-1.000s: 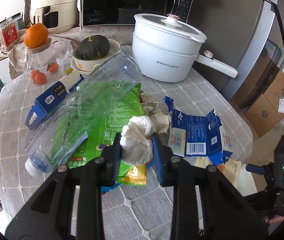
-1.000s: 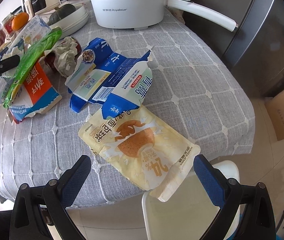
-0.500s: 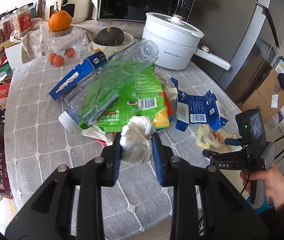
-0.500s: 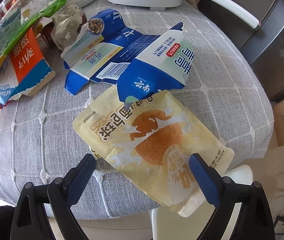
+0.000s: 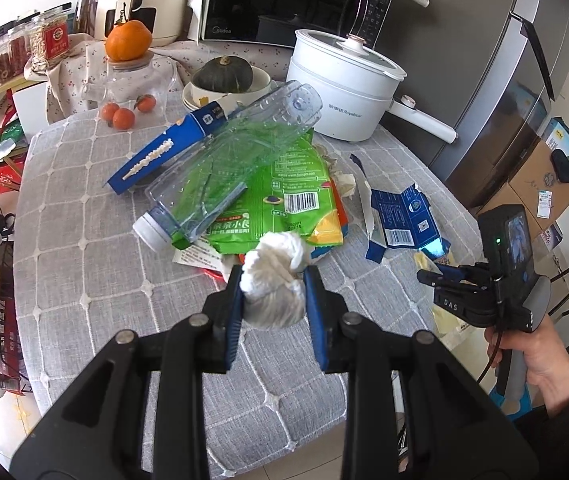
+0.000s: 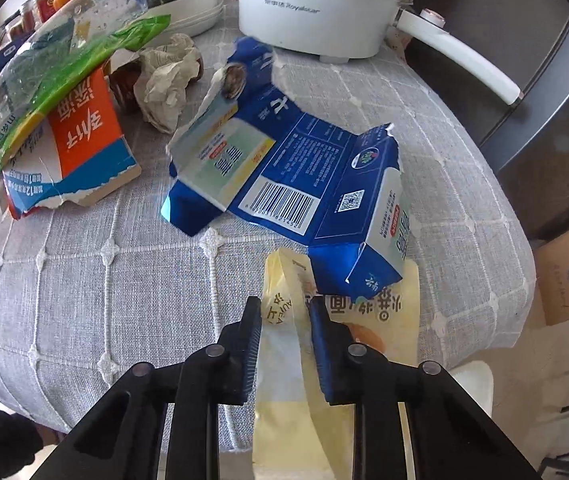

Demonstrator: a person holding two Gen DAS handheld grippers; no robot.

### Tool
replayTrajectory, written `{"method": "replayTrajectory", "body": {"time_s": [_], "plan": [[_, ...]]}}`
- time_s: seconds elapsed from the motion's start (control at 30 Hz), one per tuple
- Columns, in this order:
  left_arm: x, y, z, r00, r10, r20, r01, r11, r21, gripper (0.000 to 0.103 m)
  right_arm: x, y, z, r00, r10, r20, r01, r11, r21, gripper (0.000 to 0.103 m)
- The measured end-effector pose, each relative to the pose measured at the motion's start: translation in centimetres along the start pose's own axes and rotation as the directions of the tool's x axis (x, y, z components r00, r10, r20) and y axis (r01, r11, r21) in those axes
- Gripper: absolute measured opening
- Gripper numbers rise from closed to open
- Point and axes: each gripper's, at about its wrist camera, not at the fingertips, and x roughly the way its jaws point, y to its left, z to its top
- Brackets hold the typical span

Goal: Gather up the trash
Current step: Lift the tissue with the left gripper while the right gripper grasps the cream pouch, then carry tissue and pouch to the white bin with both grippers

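My left gripper [image 5: 273,280] is shut on a crumpled white tissue ball [image 5: 274,280] and holds it above the table's near edge. My right gripper [image 6: 285,316] is shut on the folded edge of a yellow snack pouch [image 6: 284,344] at the table's front edge; it also shows in the left wrist view [image 5: 436,276]. On the grey tablecloth [image 6: 84,280] lie a torn blue carton [image 6: 296,184], an orange and blue carton [image 6: 80,148], a green snack bag [image 5: 284,188], a crushed clear bottle [image 5: 236,160], a blue box [image 5: 164,148] and crumpled paper [image 6: 164,84].
A white electric pot [image 5: 340,92] with a long handle stands at the back right. Behind are a bowl with a squash [image 5: 224,76], a glass jar with an orange [image 5: 128,72], a microwave [image 5: 284,4] and a fridge [image 5: 516,80]. Cardboard boxes [image 6: 568,276] stand on the floor.
My right gripper closed from wide open onto the yellow pouch and folded its edge up. My left gripper pulled back and up from the trash pile with the tissue.
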Motion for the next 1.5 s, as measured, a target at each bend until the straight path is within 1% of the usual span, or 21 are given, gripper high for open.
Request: {"method": "replayTrajectory", "body": {"time_s": [0.07,0.2,0.4,0.47,0.67,1.0,1.1,1.2,1.4,1.5], "plan": [[-0.1,0.1,0.0,1.000,-0.002,-0.001,0.002,1.000,-0.001,0.031,-0.8,-1.1,-0.2,1.000,0.019,0.022,-0.020,0.999,0.038,0.023],[-0.1,0.2,-0.1,1.000,-0.003,0.000,0.003,1.000,-0.005,0.031,-2.7,-2.7,-0.2,0.993,0.089,0.080,-0.097,0.989,0.107,0.019],[-0.3,0.2,-0.2,1.000,-0.006,0.000,0.006,1.000,-0.004,0.031,-5.5,-4.1,-0.4,0.971,0.183,0.156,-0.211,0.960,0.186,0.017],[-0.3,0.0,-0.2,1.000,-0.008,0.001,0.008,1.000,0.001,0.031,-6.5,-4.3,-0.7,0.963,0.205,0.174,-0.238,0.950,0.200,0.015],[-0.3,-0.4,-0.2,1.000,-0.014,0.002,0.014,1.000,0.007,0.031,-8.6,-4.7,-1.4,0.945,0.249,0.213,-0.295,0.931,0.217,0.015],[-0.4,-0.5,-0.4,1.000,-0.015,0.004,0.015,1.000,0.012,0.031,-10.5,-5.8,-1.3,0.888,0.353,0.294,-0.430,0.864,0.261,0.014],[-0.6,-0.6,-0.3,1.000,-0.019,0.009,0.019,1.000,0.017,0.031,-11.0,-6.4,-1.1,0.871,0.377,0.316,-0.464,0.844,0.270,0.014],[-0.6,-0.7,-0.2,1.000,-0.023,0.011,0.023,0.999,0.023,0.031,-11.4,-6.9,-1.1,0.858,0.390,0.334,-0.485,0.830,0.277,0.014],[-0.2,-1.5,-0.4,0.999,-0.044,-0.003,0.044,0.998,0.038,0.031,-11.5,-7.3,-1.1,0.859,0.389,0.333,-0.487,0.823,0.293,0.014],[0.1,-2.6,-0.8,0.997,-0.071,-0.019,0.072,0.995,0.064,0.031,-12.1,-7.8,-1.7,0.867,0.374,0.329,-0.469,0.836,0.285,0.014]]}}
